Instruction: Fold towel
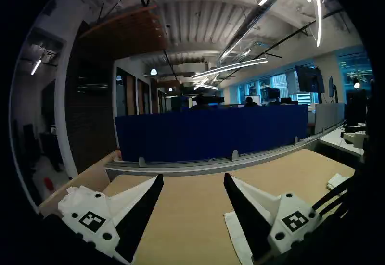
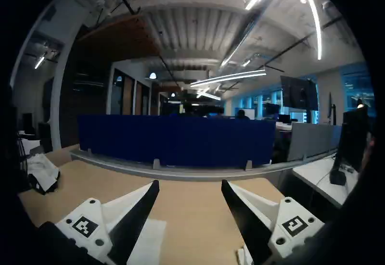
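The white towel (image 1: 234, 230) lies flat on the light wooden table (image 1: 192, 217); in the left gripper view one edge of it shows low down, beside and under my right-hand finger. My left gripper (image 1: 192, 175) is open above the table with nothing between its fingers. In the right gripper view a corner of the towel (image 2: 150, 241) lies flat next to the left-hand finger, and a small white scrap (image 2: 240, 256) shows at the bottom edge. The right gripper (image 2: 189, 182) is also open and holds nothing. Both hover above the tabletop, pointing toward the partition.
A blue partition (image 1: 211, 132) on a grey rail closes the table's far edge. A white and black object (image 2: 42, 171) sits at the left of the table in the right gripper view. A small white item (image 1: 337, 181) lies at the table's right. Neighbouring desks carry monitors (image 2: 350, 137).
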### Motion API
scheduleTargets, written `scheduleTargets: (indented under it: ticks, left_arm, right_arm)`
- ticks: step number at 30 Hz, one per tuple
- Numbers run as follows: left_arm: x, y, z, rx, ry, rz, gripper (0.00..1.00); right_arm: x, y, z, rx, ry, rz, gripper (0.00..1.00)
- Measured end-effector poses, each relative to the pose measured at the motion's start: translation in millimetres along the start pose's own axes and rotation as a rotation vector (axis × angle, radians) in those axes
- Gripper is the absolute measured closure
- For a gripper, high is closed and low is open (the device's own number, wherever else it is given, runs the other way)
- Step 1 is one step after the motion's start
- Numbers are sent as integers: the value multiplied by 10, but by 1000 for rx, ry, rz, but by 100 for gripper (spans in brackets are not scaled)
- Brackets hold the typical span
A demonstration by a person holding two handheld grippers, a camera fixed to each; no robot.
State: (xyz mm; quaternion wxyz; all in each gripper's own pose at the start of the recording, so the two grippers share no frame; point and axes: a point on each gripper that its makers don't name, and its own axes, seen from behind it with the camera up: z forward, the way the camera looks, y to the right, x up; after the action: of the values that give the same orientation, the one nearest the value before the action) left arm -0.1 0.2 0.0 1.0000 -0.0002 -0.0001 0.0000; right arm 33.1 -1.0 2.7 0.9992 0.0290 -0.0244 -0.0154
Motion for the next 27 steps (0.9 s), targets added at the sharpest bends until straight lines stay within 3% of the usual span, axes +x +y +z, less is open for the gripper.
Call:
scheduleTargets:
  ticks: [6,12,18,27]
  left_arm:
    - [-200,465,52,-103,-55,16,7]
    - [-281,825,8,-230,-110,33,7]
    - [-333,968,44,-292,-142,42,7]
    - [-757,1184,-10,-359,-244,77,7]
  right_arm:
    - [-37,-220,-21,105,-61,-79,0]
    - [-99,-430,-28,195,-132,-129,0]
    - [-230,-553,-29,267,-201,-149,0]
    - [-563,-751,-99,363,-319,-167,0]
